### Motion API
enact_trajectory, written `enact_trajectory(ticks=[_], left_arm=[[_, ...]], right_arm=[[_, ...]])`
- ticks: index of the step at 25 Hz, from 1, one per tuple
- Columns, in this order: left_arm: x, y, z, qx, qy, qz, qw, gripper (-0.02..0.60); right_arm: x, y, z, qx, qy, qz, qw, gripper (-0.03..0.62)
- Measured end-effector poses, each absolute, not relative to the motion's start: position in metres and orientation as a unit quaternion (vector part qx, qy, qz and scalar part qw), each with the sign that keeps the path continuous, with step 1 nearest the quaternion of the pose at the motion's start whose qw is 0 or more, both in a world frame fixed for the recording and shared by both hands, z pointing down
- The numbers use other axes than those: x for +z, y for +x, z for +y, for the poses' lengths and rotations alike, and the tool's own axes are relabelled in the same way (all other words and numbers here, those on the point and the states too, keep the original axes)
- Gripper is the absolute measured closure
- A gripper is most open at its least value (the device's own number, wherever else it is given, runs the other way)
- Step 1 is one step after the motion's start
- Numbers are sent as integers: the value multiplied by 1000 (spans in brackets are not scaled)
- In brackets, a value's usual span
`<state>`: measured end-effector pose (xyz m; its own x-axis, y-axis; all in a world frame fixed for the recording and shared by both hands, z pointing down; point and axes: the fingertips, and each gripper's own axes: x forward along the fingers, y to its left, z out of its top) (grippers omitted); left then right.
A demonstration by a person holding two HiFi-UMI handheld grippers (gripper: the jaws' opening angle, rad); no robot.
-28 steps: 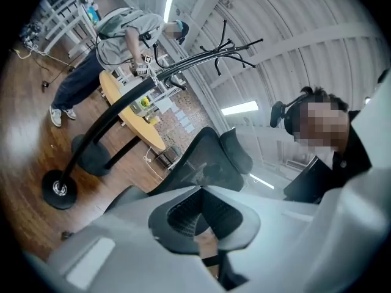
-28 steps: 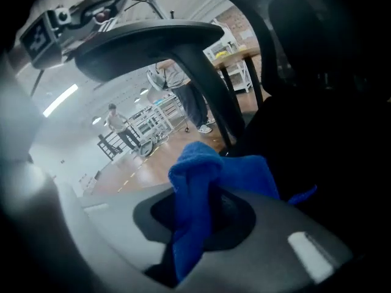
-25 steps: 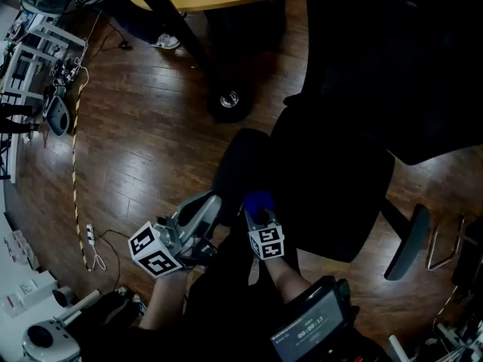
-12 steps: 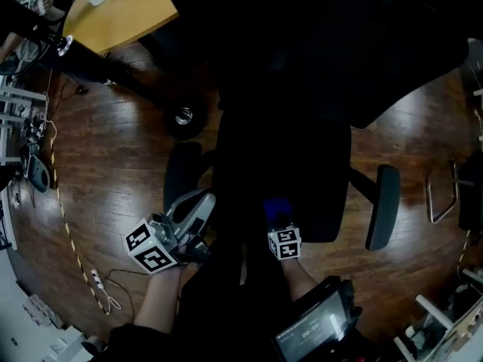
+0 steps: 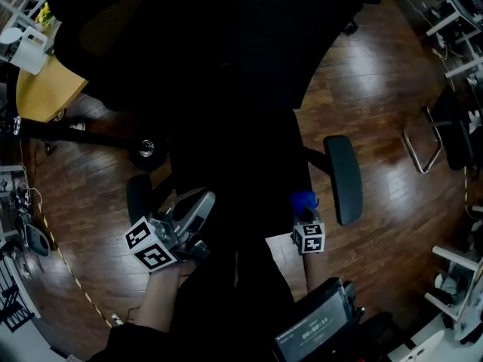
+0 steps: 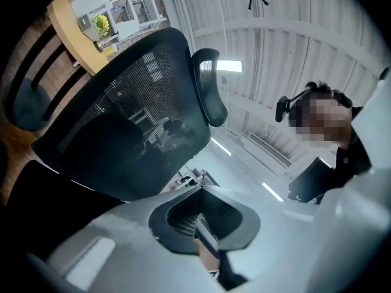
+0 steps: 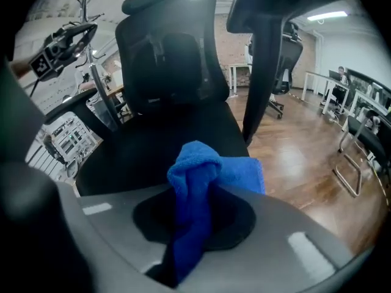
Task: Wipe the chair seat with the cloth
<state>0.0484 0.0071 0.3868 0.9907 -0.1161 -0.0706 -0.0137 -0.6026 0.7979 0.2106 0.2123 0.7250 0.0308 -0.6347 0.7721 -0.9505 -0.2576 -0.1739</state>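
Note:
A black office chair fills the head view, its seat (image 5: pixel 241 172) straight ahead and the mesh backrest (image 5: pixel 189 36) at the top. My right gripper (image 5: pixel 305 207) is shut on a blue cloth (image 5: pixel 303 200) at the seat's near right edge, next to the right armrest (image 5: pixel 343 179). In the right gripper view the cloth (image 7: pixel 201 176) bunches up between the jaws of this gripper (image 7: pixel 195 224), just above the seat (image 7: pixel 153 145). My left gripper (image 5: pixel 198 206) sits by the seat's near left edge. In the left gripper view it (image 6: pixel 204 231) looks shut with nothing in it, aimed up at the backrest (image 6: pixel 128 121).
A yellow table (image 5: pixel 41 89) and its dark leg with a wheel (image 5: pixel 146 148) stand at the left on the wooden floor. A metal chair frame (image 5: pixel 423 138) is at the right. The left armrest (image 5: pixel 138 198) lies close to my left gripper. A person wearing a headset (image 6: pixel 324 121) shows in the left gripper view.
The head view has swung so the chair is now straight ahead. My right gripper with the cloth has shifted right, toward the right armrest. The left gripper has hardly moved.

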Motion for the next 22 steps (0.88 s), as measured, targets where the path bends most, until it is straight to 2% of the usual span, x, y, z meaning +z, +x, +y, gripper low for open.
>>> enact_trajectory(ticks=[4, 7, 14, 18, 22], left_arm=[[378, 56, 10, -58, 896, -30, 440, 578], [359, 48, 3, -68, 901, -34, 426, 578], [269, 15, -11, -122, 916, -31, 381, 578], [217, -1, -10, -165, 918, -28, 359, 580], [193, -11, -7, -183, 923, -17, 339, 578]], right_arm=[[721, 216, 209, 411, 697, -559, 179, 534], [673, 208, 173, 381, 700, -591, 124, 534], [438, 173, 69, 258, 657, -701, -102, 534], [299, 154, 55, 155, 613, -755, -171, 534], [227, 137, 51, 105, 584, -776, -212, 534]])
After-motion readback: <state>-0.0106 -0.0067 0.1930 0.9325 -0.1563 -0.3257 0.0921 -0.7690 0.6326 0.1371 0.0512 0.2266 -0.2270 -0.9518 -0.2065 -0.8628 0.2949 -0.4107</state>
